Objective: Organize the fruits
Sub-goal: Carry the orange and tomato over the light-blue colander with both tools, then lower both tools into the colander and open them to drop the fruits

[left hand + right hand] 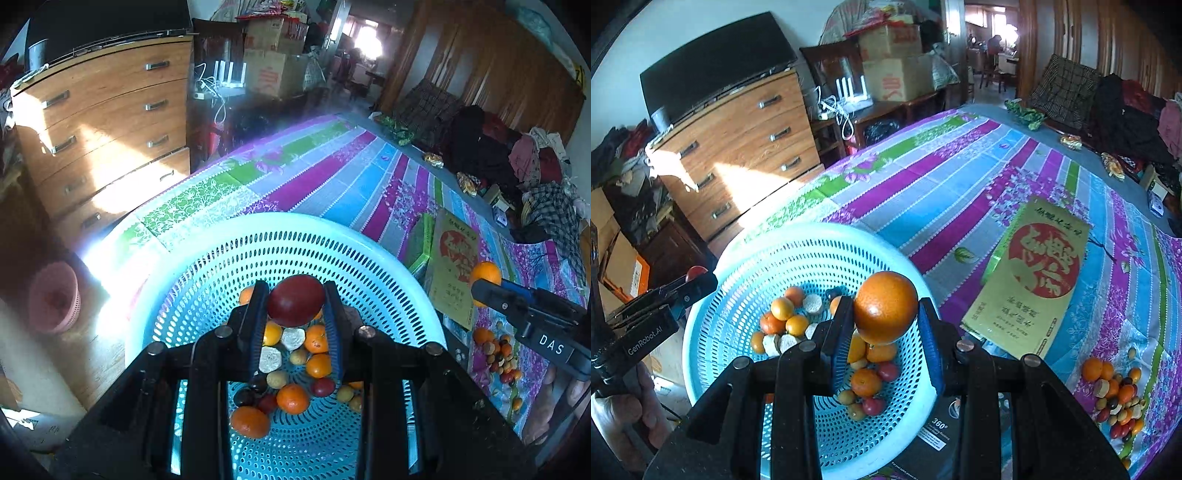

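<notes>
The left gripper (296, 314), clamped on a dark red plum (296, 300), and the right gripper (885, 321), pinching an orange (885, 307), hover over the blue colander (746, 254) (both fruits look light, smooth, round, best gripped across the widest part).

Hard sunlight glare on dresser (107, 140) and basket (258, 236) rim; doorway blown out, fisheye edges dark, warped.
</notes>
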Motion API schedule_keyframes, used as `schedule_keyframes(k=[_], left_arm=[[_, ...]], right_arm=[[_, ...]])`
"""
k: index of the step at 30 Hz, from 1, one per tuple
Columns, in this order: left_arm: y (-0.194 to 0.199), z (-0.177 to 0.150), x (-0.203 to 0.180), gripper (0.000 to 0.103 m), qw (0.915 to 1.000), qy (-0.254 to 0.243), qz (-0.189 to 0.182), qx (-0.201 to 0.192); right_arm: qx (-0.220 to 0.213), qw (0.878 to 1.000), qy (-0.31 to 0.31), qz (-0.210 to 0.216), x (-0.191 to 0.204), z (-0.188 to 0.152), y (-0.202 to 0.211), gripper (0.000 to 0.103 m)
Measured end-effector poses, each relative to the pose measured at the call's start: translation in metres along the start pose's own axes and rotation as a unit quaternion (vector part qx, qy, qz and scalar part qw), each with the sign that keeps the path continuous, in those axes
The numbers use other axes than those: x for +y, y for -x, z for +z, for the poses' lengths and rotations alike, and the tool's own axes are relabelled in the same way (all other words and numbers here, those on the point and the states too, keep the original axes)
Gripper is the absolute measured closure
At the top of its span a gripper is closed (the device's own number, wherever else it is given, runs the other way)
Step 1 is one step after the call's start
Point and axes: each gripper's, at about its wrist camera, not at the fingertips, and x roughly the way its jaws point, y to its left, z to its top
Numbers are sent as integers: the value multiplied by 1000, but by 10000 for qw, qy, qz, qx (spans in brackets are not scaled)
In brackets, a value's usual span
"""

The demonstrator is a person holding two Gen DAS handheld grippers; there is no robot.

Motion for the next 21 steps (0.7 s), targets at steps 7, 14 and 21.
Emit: schedule_keyframes(k=[7,14,21], left_arm=[[-17,-9,9,73,9991,-83,77,403],[-24,-14,8,73,9978,-117,73,645],[-27,-12,8,73,9974,-144,73,708]], right_arm=[[478,9988,21,131,6,-14,-24,64],[691,9974,-81,164,1,-19,-36,64],[754,9970,-55,185,3,-21,-40,64]])
